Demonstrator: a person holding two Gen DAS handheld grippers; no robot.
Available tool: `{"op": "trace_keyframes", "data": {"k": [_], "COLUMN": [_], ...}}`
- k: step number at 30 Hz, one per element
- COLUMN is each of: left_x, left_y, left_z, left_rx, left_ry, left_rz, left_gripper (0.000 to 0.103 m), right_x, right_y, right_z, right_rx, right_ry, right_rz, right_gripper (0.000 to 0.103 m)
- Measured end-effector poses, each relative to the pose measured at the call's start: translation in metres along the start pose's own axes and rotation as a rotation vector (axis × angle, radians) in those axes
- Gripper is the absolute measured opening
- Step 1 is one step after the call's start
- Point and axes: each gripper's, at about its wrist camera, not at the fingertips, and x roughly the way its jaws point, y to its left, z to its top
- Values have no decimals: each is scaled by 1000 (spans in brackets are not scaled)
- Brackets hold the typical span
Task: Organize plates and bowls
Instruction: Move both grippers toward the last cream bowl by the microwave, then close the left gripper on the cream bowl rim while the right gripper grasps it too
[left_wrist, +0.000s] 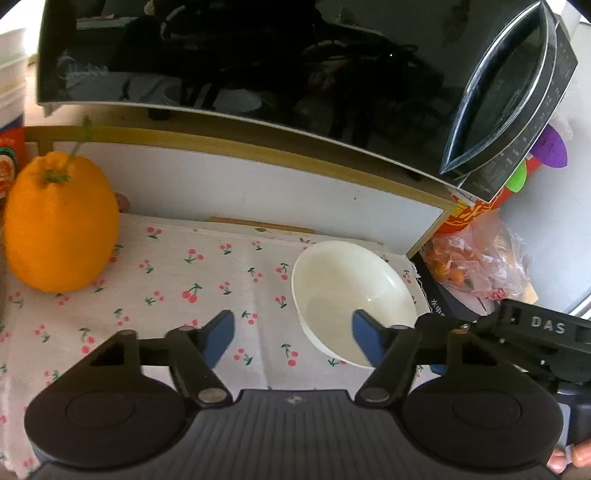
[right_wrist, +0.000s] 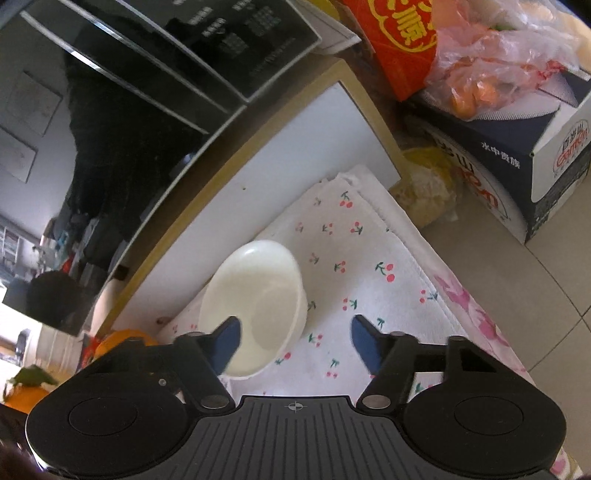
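A white bowl (left_wrist: 343, 280) stands upright and empty on a cherry-print cloth (left_wrist: 166, 288), near the cloth's right end. My left gripper (left_wrist: 293, 332) is open: its right fingertip (left_wrist: 364, 332) hangs over the bowl's inside and its left one is out over the cloth, so the near-left rim lies between them untouched. In the right wrist view the same bowl (right_wrist: 258, 280) sits left of centre. My right gripper (right_wrist: 295, 339) is open too, its left fingertip (right_wrist: 229, 339) inside the bowl and the other well clear, so the bowl's right wall lies between them.
A big orange citrus fruit (left_wrist: 59, 221) sits at the cloth's left. A black glossy appliance (left_wrist: 258, 55) overhangs a white board (left_wrist: 258, 188) behind. A bag of oranges (left_wrist: 480, 258), a dark carton (right_wrist: 517, 155) and a red box (right_wrist: 399, 37) crowd the right, above tiled floor (right_wrist: 517, 277).
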Motion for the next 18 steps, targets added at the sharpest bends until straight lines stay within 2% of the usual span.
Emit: {"op": "trace_keyframes", "data": {"k": [7,14,17,18], "left_x": [17,25,24,24], "left_y": [0,0,-1,-2], "left_z": [-2,-3,-3,-3], "left_rx": [31,43,47,49], "left_ry": [21,34,31,30], "left_rz": [-16,-11,-23,-29], "left_gripper": [43,34,21,14], "right_x": [14,25,27,27], "right_y": [-9,-10,-8,-7], "right_z": [1,-4,-4,-5], "right_rx": [22,16,13,8], "right_ry": [-10,-2,-2,-2], "right_rz": [14,11,24,28], "right_gripper": [41,29,20,16]}}
